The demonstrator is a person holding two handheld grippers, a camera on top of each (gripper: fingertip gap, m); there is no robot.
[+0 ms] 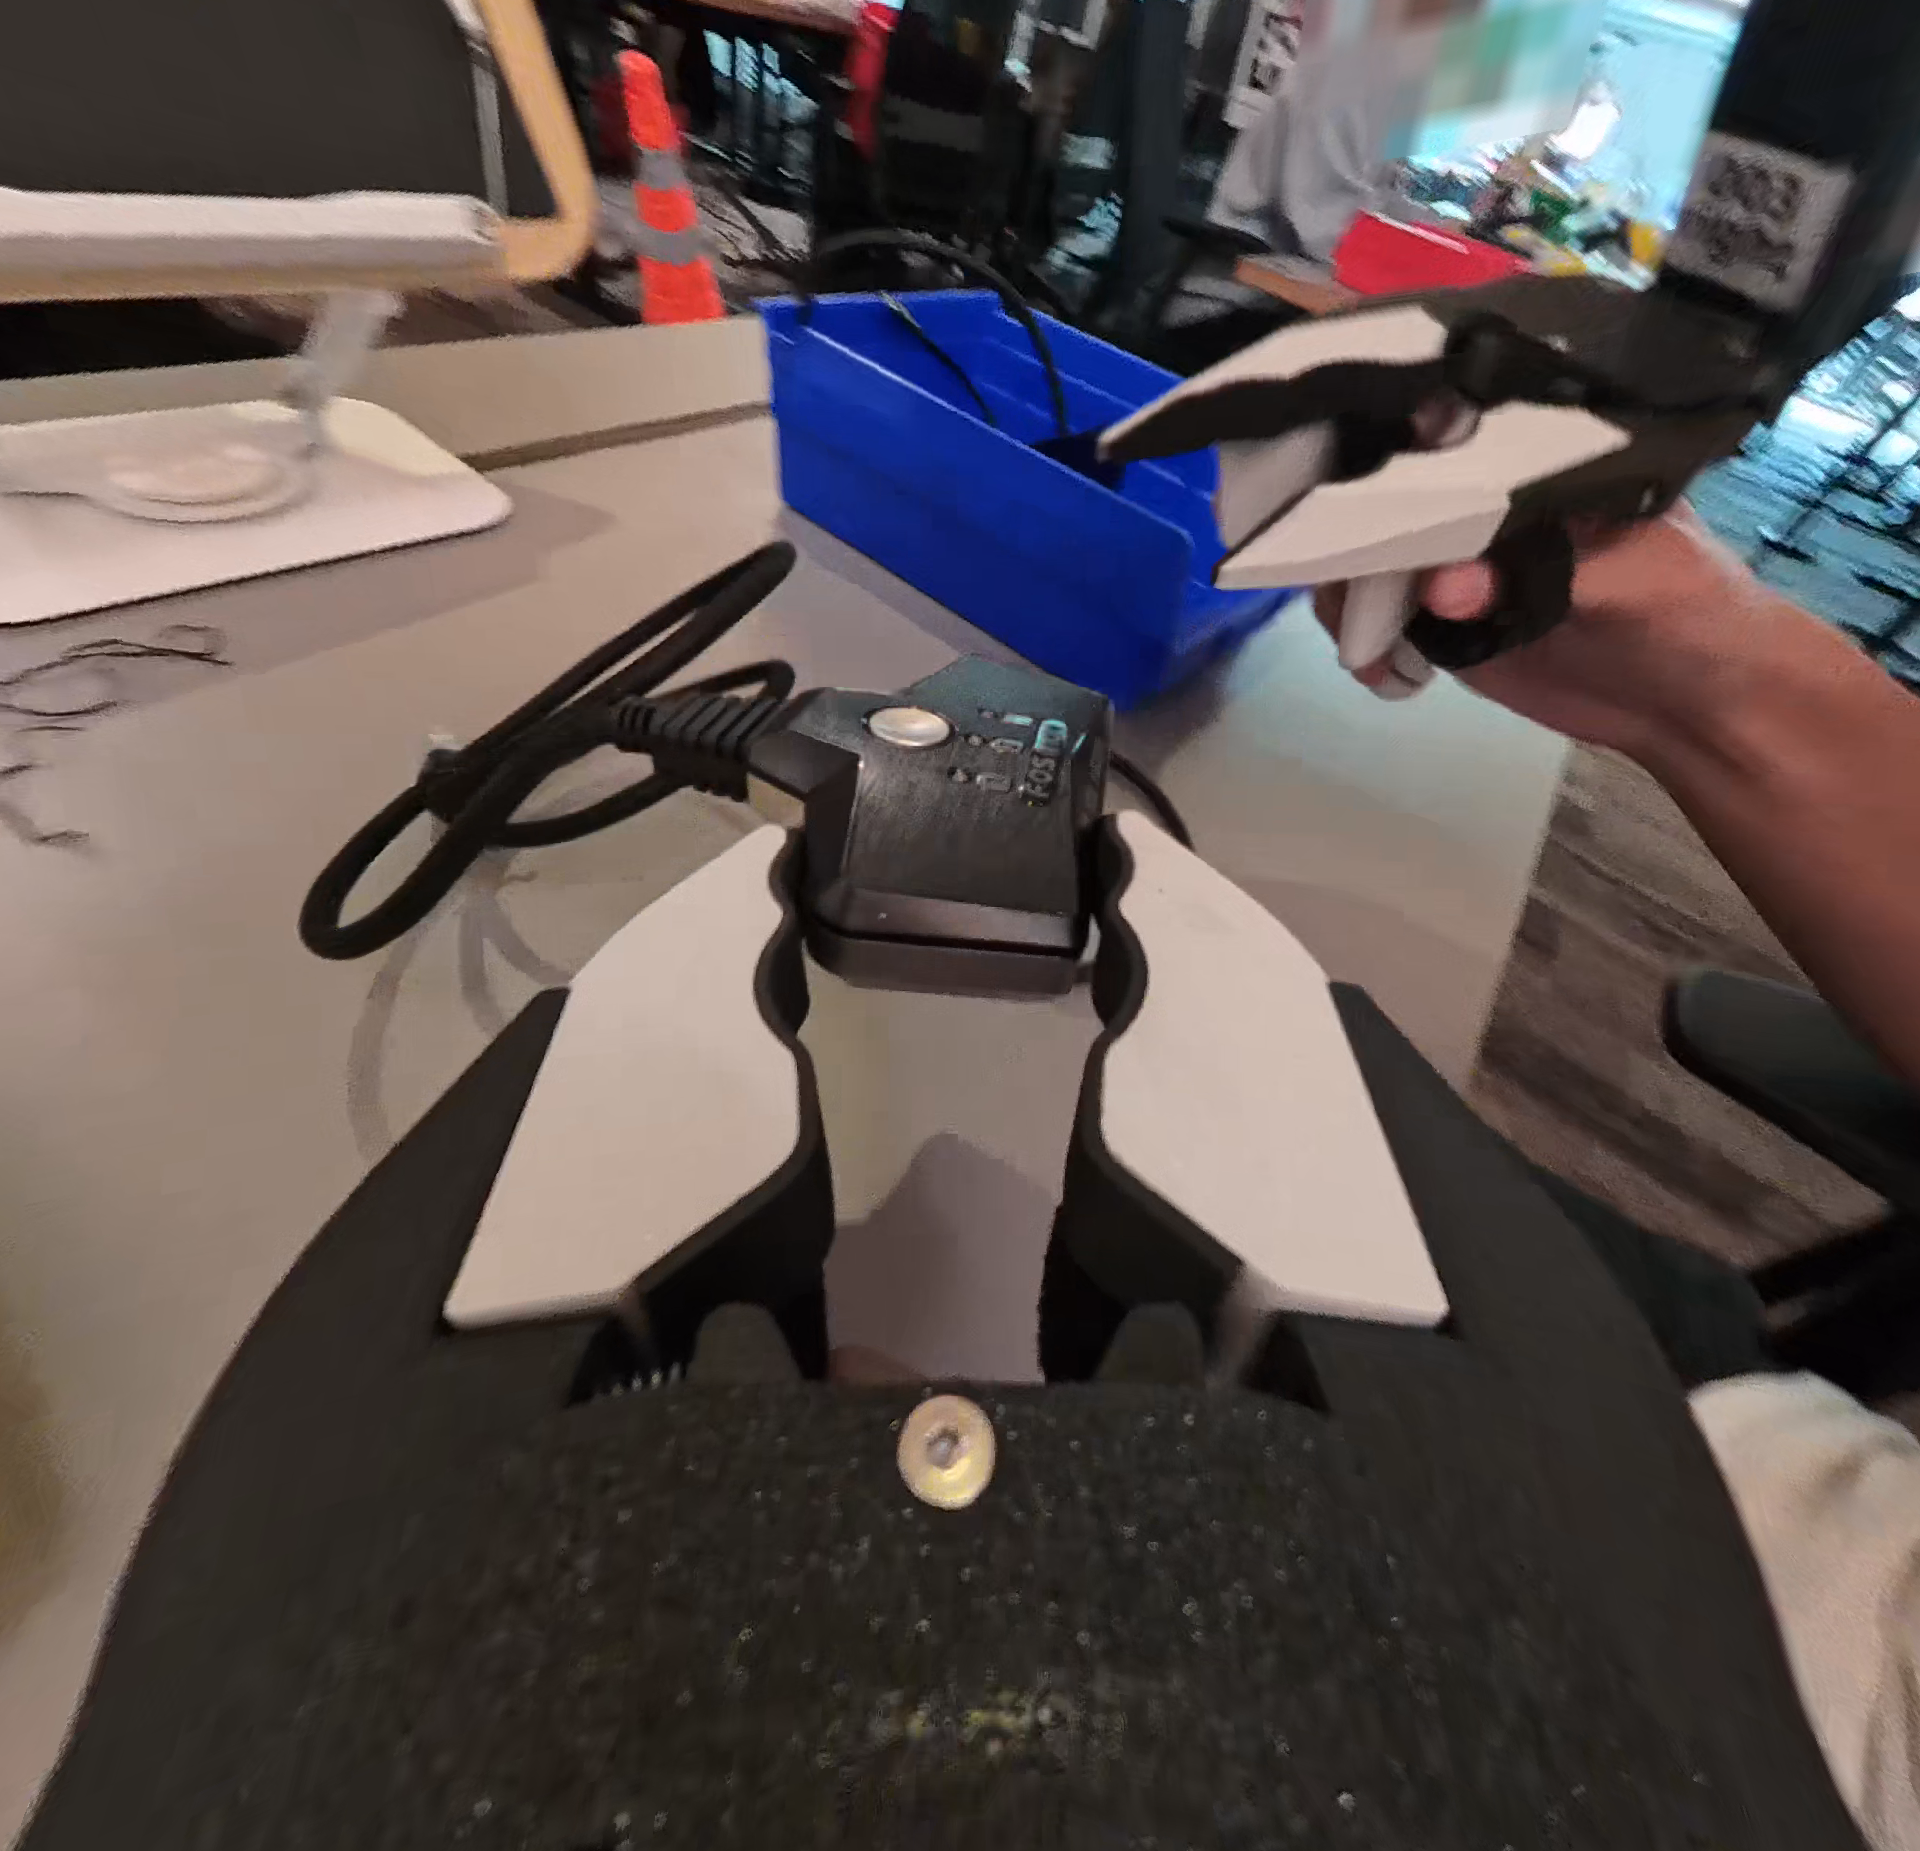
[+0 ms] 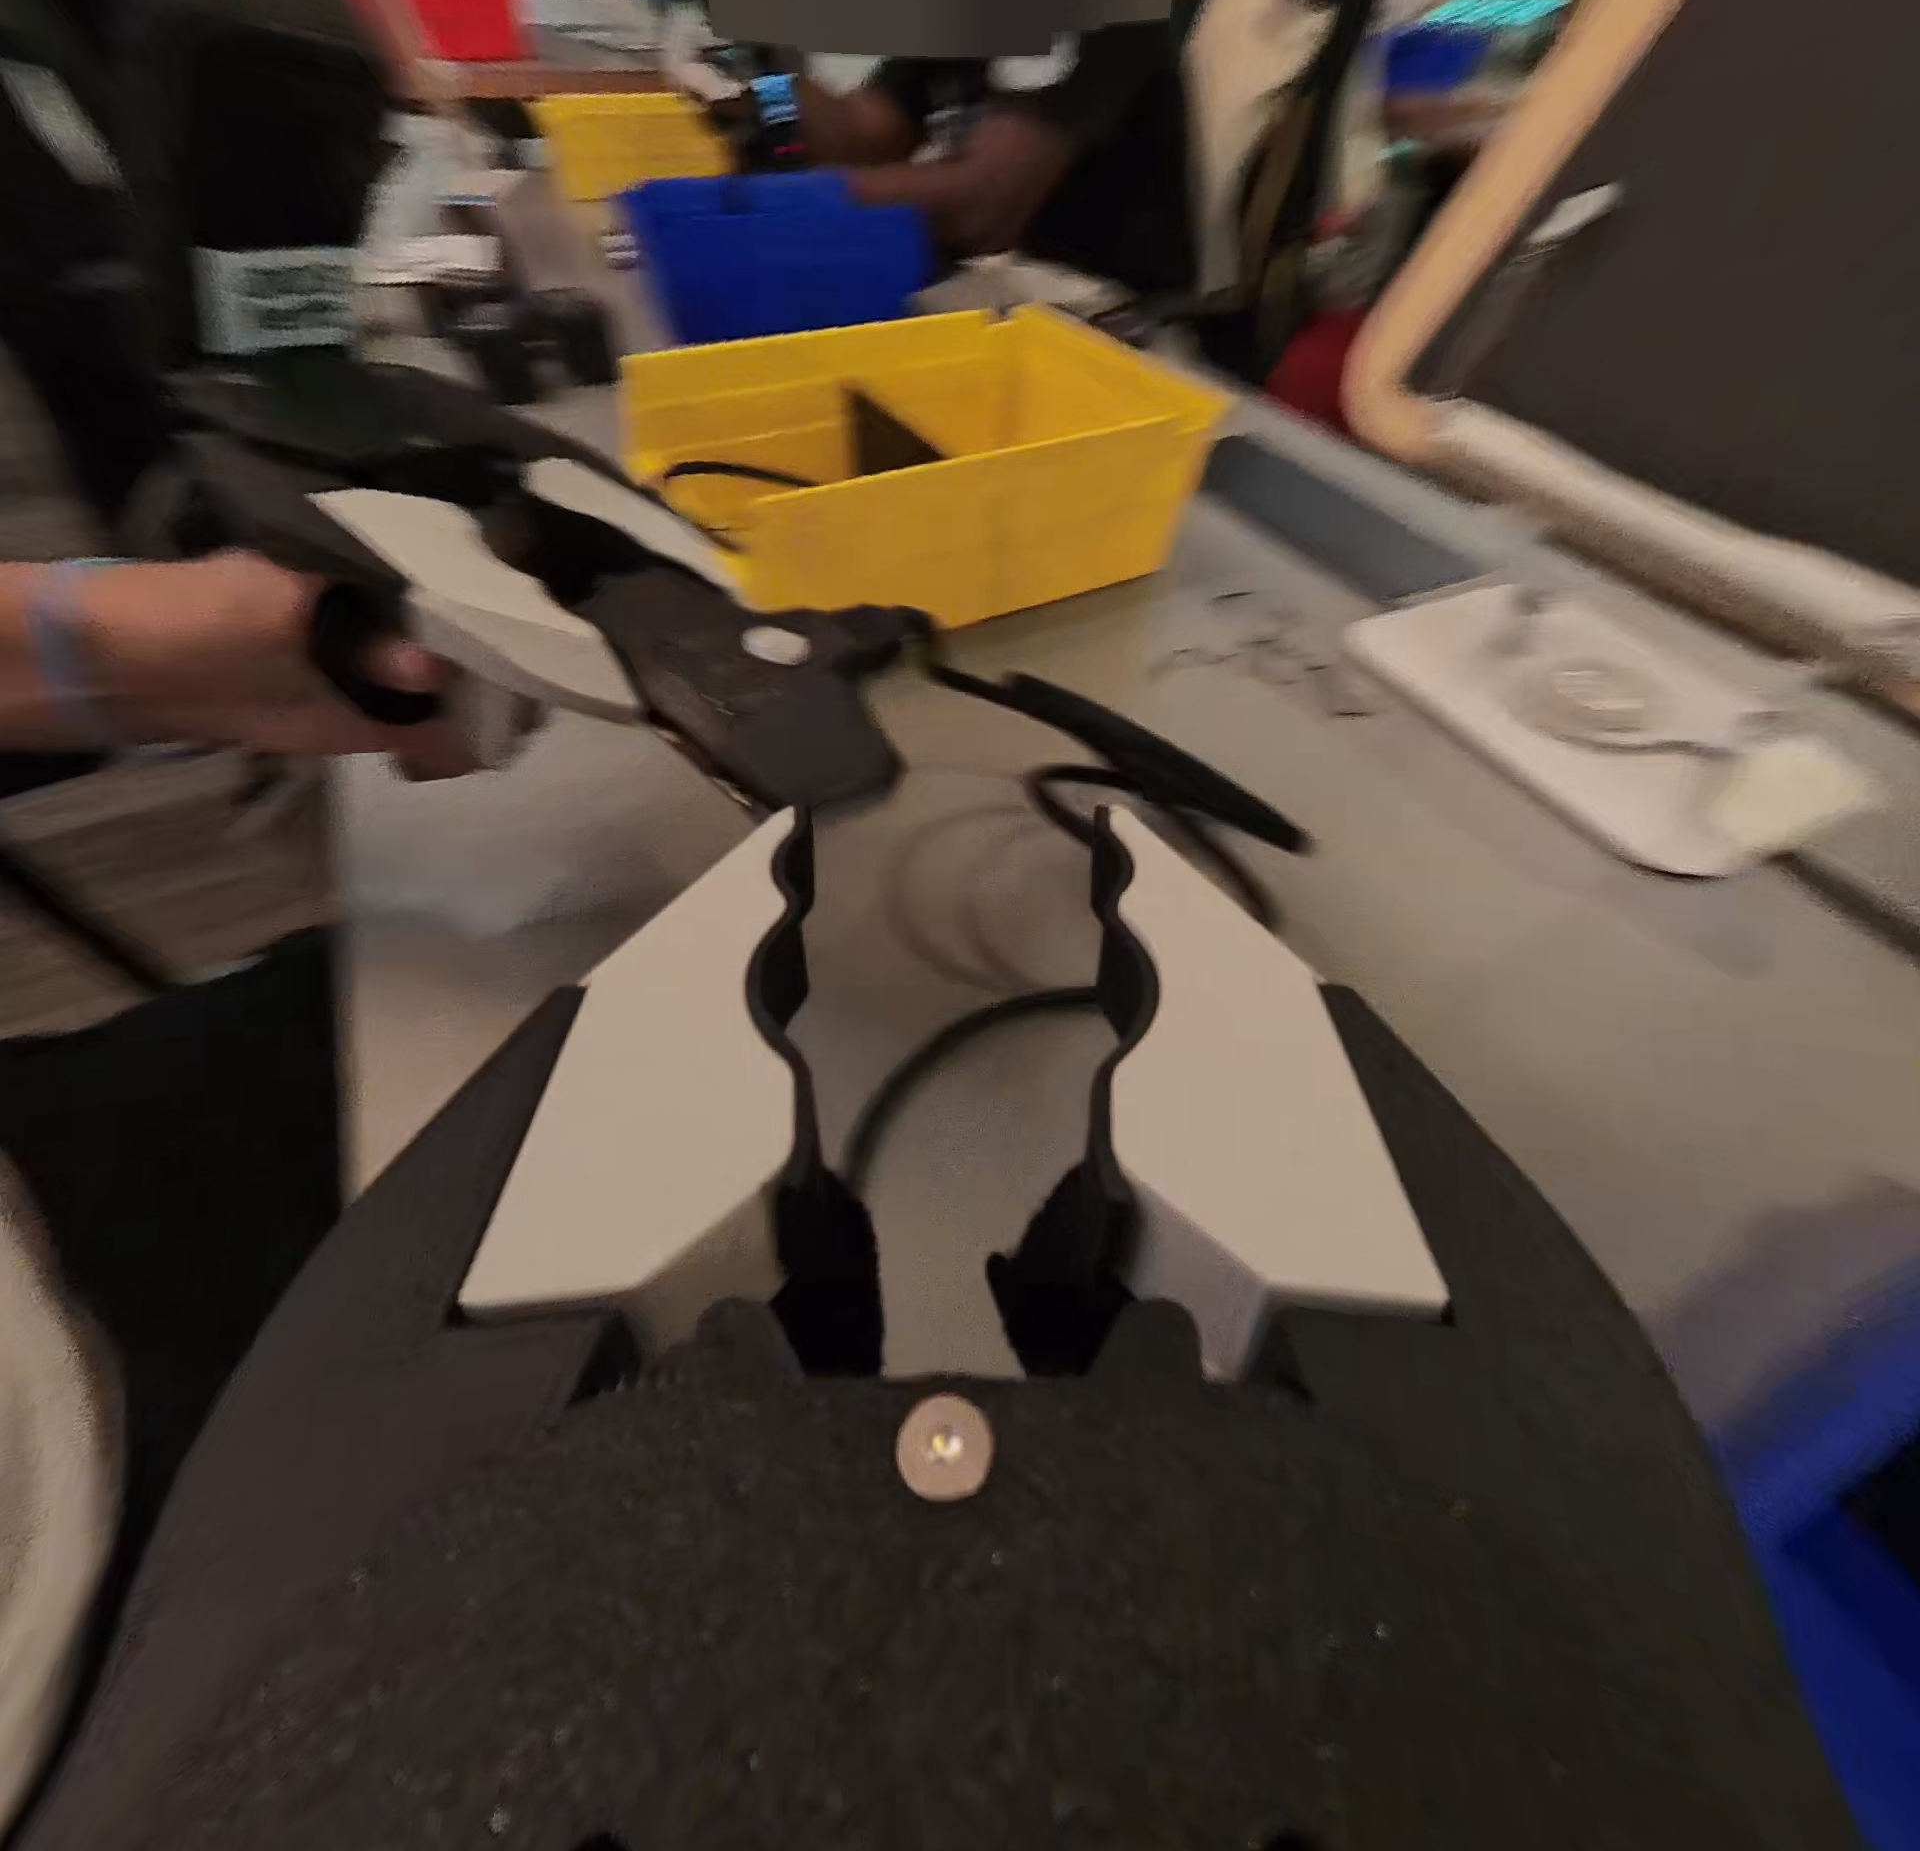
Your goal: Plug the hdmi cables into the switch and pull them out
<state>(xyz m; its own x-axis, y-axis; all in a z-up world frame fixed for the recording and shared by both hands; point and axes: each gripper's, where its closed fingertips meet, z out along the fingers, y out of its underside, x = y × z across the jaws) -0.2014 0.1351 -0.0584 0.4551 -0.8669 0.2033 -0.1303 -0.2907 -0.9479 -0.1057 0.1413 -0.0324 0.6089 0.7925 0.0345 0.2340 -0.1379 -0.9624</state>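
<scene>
The left gripper (image 1: 940, 892) pinches the boxy black plastic switch (image 1: 961, 814) between its wavy rubber-lined fingers; a ribbed cable (image 1: 582, 762) is plugged in. The right gripper (image 2: 951, 835) fingers are spread, empty, above the smooth grey desk (image 2: 1455, 1022).

A grey table (image 1: 260, 1022) is seen, on which a blue bin (image 1: 977, 513), a yellow bin (image 2: 935, 471), a white stand base (image 1: 208, 513) and a looped black cable (image 1: 520, 752) are laid.

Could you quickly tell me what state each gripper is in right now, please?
Left gripper: shut on the black HDMI switch, one cable plugged in.
Right gripper: open, holding nothing.
</scene>
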